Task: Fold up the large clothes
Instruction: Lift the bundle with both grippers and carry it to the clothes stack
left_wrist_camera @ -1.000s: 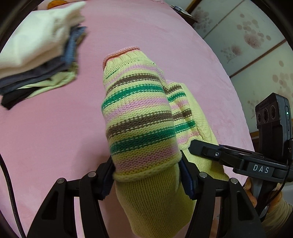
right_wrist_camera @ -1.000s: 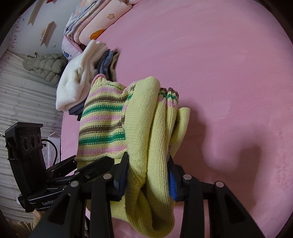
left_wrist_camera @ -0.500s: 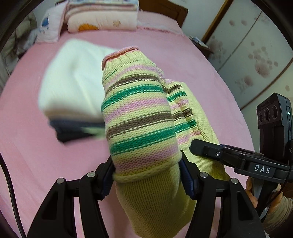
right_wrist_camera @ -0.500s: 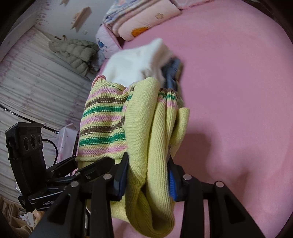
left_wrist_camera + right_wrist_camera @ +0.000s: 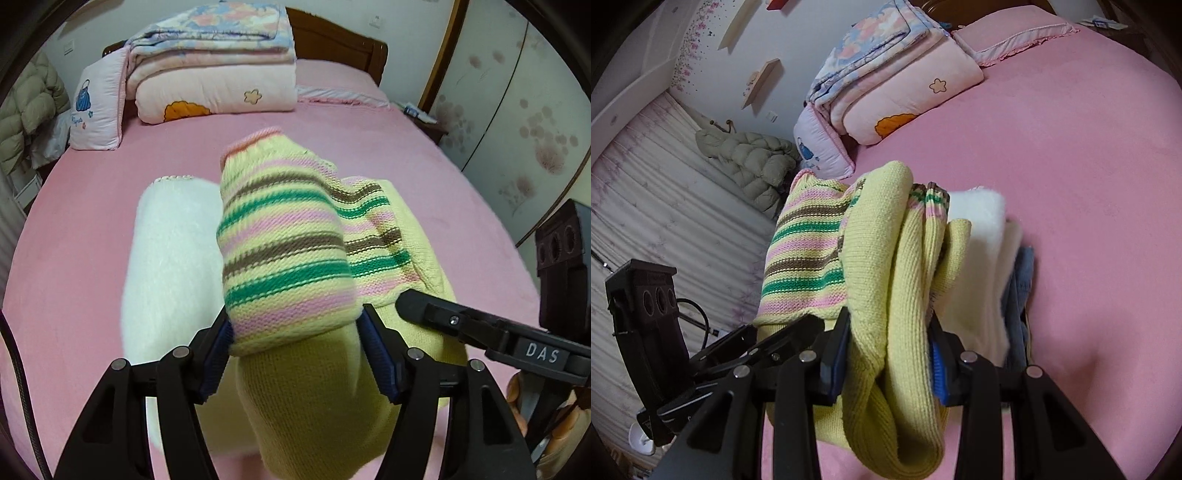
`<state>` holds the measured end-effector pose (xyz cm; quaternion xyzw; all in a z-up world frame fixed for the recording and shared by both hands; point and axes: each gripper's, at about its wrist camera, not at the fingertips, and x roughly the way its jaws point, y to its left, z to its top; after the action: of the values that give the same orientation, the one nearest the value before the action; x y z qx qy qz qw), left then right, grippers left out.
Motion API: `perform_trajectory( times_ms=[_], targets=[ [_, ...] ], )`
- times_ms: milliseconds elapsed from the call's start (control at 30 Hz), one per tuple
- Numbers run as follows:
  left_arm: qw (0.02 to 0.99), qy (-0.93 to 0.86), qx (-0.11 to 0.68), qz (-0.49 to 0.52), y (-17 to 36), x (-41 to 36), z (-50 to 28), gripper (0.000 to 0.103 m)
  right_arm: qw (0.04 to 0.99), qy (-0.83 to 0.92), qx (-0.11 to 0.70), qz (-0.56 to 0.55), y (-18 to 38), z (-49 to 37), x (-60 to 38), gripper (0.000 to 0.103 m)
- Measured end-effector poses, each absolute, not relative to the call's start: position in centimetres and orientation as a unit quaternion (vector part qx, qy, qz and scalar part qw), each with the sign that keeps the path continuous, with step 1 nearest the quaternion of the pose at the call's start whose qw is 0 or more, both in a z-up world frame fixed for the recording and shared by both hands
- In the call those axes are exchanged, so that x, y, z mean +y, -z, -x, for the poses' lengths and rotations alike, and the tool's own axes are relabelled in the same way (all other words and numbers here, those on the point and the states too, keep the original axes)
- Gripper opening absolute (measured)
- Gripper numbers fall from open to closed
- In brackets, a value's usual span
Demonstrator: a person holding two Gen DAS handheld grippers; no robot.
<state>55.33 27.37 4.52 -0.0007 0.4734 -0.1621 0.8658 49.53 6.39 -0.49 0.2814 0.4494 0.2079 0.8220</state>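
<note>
A folded yellow knit sweater [image 5: 284,258] with pink, green and brown stripes hangs in the air, held by both grippers. My left gripper [image 5: 295,339] is shut on its striped fold. My right gripper [image 5: 886,343] is shut on the plain yellow folds of the sweater [image 5: 886,258]. Right under and behind the sweater lies a pile of folded clothes with a white fluffy garment [image 5: 173,258] on top; the right wrist view shows the white garment [image 5: 979,266] over blue and dark layers [image 5: 1021,295]. The right gripper's body shows in the left wrist view [image 5: 480,325].
The pink bed sheet [image 5: 92,206] spreads all around. Folded quilts [image 5: 214,70] and a pillow [image 5: 96,107] are stacked at the wooden headboard. A puffy jacket [image 5: 753,158] hangs by the wall at left. A patterned wardrobe [image 5: 524,110] stands right of the bed.
Both grippers have carried the sweater toward the pile of folded clothes; the pile moved from the upper left of the views to directly under the sweater. The grip is unchanged.
</note>
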Motion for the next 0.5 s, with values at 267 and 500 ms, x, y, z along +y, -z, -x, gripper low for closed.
perform_trajectory(
  times_ms=[267, 500],
  targets=[
    [0.874, 0.125, 0.467, 0.037, -1.2, 29.1, -57.5, 0.064, 0.81, -0.198, 0.451, -0.319, 4.3, -52.9, 7.9, 0.037],
    [0.835, 0.156, 0.516, 0.112, 1.6, 30.5, -56.9, 0.069, 0.814, -0.201, 0.458, -0.297, 4.4, -52.7, 7.8, 0.037]
  ],
)
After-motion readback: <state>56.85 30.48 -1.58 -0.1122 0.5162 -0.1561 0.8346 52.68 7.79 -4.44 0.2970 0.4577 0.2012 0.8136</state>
